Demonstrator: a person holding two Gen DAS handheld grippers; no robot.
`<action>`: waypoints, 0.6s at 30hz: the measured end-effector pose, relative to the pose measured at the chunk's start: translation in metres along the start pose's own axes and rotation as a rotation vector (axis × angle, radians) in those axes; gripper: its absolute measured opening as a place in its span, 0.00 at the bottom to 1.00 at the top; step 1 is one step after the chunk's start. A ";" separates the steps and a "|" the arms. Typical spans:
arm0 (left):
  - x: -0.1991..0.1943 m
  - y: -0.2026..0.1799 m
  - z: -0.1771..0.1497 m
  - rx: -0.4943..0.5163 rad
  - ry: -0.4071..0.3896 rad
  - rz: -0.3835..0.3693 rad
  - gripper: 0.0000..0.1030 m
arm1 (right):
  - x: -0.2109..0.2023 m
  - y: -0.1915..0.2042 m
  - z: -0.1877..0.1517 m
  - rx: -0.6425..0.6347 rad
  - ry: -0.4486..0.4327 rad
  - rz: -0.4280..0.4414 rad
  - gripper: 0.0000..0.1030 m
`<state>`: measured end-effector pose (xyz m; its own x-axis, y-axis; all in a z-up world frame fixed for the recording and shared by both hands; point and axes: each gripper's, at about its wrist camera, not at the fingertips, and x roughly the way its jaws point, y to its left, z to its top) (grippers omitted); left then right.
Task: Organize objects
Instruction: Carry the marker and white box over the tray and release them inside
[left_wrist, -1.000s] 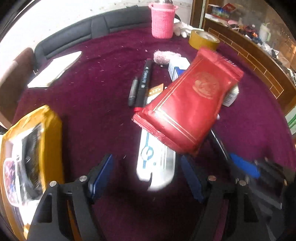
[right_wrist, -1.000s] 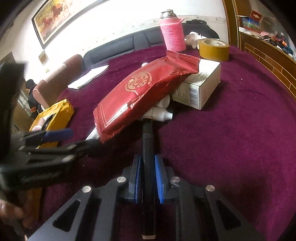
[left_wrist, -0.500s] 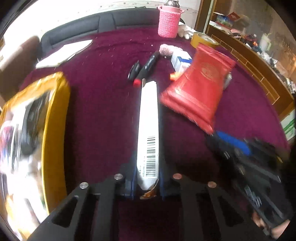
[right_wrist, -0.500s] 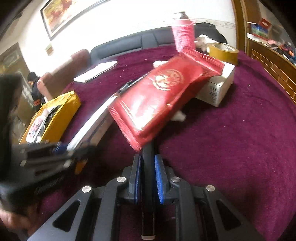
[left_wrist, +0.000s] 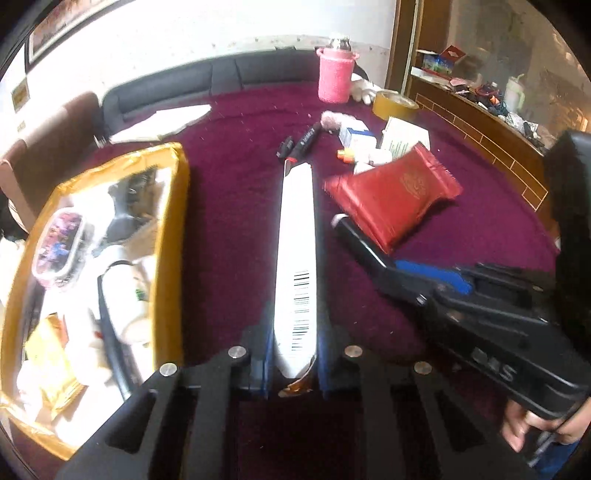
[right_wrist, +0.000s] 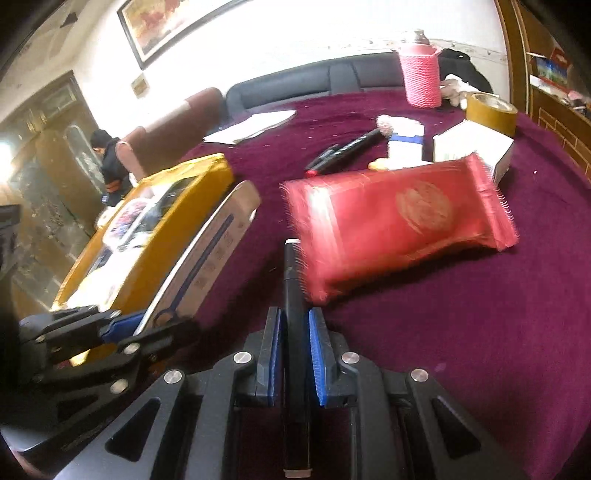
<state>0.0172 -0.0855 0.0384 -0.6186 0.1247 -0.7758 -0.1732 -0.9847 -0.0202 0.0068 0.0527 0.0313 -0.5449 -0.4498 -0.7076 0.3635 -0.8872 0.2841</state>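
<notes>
Carton (left_wrist: 297, 254) feels light and stiff, so I've got the left gripper (left_wrist: 294, 363) clenched on its near end, sticking straight out ahead. Right gripper (right_wrist: 295, 354) is clamped on a black pen (right_wrist: 293, 295). Yellow box (left_wrist: 168, 229) just left already holds a mug, tin, packets.

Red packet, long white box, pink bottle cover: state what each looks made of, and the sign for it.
Red packet: glossy foil or plastic film, judging by its bright glare and serrated, crimped end seals.
Long white box: likely thin, smooth cardboard, with flat faces, sharp folded edges and a printed barcode.
Pink bottle cover: seems knitted or crocheted yarn, matte with ribbed horizontal rows; the fibre cannot be told.
</notes>
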 end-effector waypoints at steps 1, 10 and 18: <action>-0.001 0.000 -0.002 0.007 -0.004 0.006 0.17 | -0.005 0.005 -0.003 -0.004 -0.010 0.009 0.16; -0.016 0.008 -0.012 0.011 -0.048 0.022 0.17 | -0.026 0.018 -0.015 0.007 -0.031 0.021 0.16; -0.030 0.017 -0.016 -0.001 -0.077 0.021 0.17 | -0.031 0.037 -0.014 -0.016 -0.037 0.025 0.16</action>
<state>0.0448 -0.1079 0.0509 -0.6794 0.1133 -0.7250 -0.1590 -0.9873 -0.0053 0.0482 0.0350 0.0548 -0.5631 -0.4756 -0.6759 0.3894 -0.8740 0.2906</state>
